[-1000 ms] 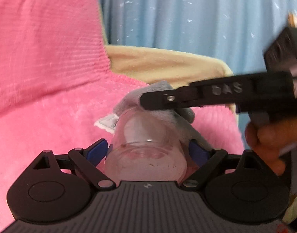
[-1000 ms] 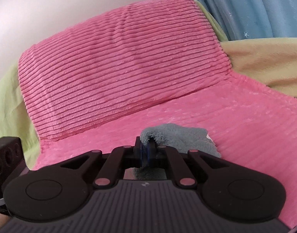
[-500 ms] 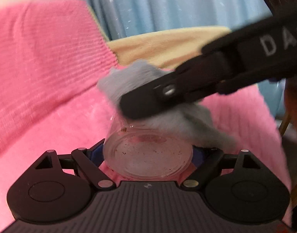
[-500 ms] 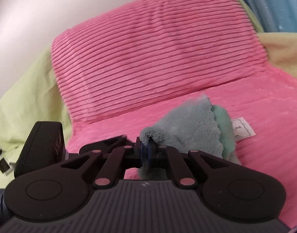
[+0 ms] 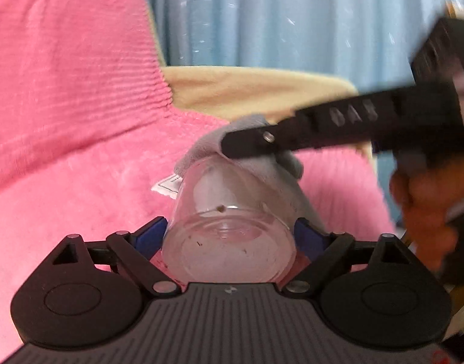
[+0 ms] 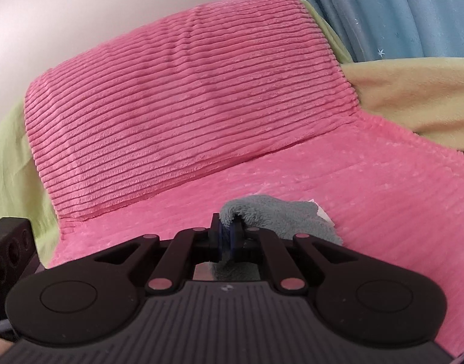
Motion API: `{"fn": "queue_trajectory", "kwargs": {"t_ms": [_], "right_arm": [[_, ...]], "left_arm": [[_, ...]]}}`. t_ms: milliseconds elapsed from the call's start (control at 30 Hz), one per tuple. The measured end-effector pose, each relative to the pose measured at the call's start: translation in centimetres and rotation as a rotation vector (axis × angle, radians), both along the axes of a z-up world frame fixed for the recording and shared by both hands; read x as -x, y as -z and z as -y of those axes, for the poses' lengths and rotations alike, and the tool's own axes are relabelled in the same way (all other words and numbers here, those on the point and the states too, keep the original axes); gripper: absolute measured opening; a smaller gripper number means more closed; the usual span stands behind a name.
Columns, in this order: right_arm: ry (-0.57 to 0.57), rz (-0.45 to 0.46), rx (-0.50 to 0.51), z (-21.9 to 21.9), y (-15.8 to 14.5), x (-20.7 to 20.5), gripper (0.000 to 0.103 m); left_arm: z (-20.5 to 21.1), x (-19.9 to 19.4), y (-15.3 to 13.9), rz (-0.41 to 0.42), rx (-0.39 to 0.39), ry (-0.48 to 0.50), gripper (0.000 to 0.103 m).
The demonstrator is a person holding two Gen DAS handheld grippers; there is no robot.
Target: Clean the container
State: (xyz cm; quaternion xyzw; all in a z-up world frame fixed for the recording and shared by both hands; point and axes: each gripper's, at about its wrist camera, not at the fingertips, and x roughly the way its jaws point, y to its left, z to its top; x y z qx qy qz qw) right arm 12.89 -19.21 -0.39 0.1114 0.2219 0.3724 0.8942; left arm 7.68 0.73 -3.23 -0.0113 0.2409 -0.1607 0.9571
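Your left gripper [image 5: 230, 236] has its blue-padded fingers [image 5: 151, 235] clamped on either side of a clear, round plastic container [image 5: 228, 227], which lies on its side with its base toward the left wrist camera and its mouth pointing away. A few dark specks show on the base and inside wall, one small brown speck sitting near the middle of the wall. Your right gripper [image 6: 227, 236] has its fingers pressed together on a fold of the fluffy grey microfibre cloth [image 6: 277, 215], pinching it tight; in the right wrist view the rest of the cloth bunches out to the right of the fingers, with a white label [image 6: 322, 214] at its far edge. In the left wrist view that same gripper [image 5: 247, 145] reaches in from the right as a long black bar, somewhat blurred, and the cloth [image 5: 207, 145] is draped over the far end of the container, touching its rim and hanging down its right side. The hand [image 5: 422, 209] holding the right gripper shows at the right edge. The container is held over a pink ribbed plush blanket [image 5: 80, 182], with a pink corduroy cushion [image 6: 177, 97] standing behind it, pale yellow-green fabric [image 6: 413, 91] beside that, and a blue star-print curtain [image 6: 398, 12] at the back.
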Motion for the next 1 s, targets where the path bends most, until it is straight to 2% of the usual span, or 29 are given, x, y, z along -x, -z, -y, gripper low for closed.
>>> {"fn": "queue_trajectory", "kwargs": {"t_ms": [100, 267, 367, 500, 600, 733, 800, 933, 1000], "right_arm": [[-0.003, 0.0, 0.0, 0.2, 0.0, 0.2, 0.002], [-0.005, -0.003, 0.005, 0.3, -0.1, 0.3, 0.003], [-0.056, -0.013, -0.007, 0.1, -0.3, 0.7, 0.003], [-0.212, -0.044, -0.052, -0.7, -0.1, 1.8, 0.003], [-0.219, -0.014, -0.018, -1.2, -0.2, 2.0, 0.002], [-0.086, 0.011, 0.002, -0.9, -0.1, 1.0, 0.002], [-0.03, -0.007, -0.024, -0.4, 0.2, 0.2, 0.002], [-0.022, -0.024, -0.049, -0.2, 0.4, -0.1, 0.002], [-0.026, -0.02, -0.046, -0.2, 0.4, 0.0, 0.002]], "left_arm": [[0.0, -0.6, 0.6, -0.051, -0.009, -0.004, 0.086], [0.6, -0.7, 0.7, -0.04, -0.049, -0.007, 0.085], [1.3, -0.5, 0.7, -0.013, -0.13, -0.008, 0.085], [2.7, -0.1, 0.8, 0.027, -0.263, 0.003, 0.085], [4.0, 0.4, 1.1, 0.057, -0.362, 0.022, 0.085], [4.2, 0.3, 1.2, 0.061, -0.366, 0.027, 0.085], [4.3, 0.3, 1.2, 0.062, -0.362, 0.029, 0.085], [4.1, 0.4, 1.2, 0.062, -0.35, 0.033, 0.085], [3.7, 0.4, 0.9, 0.051, -0.298, 0.034, 0.085]]}}
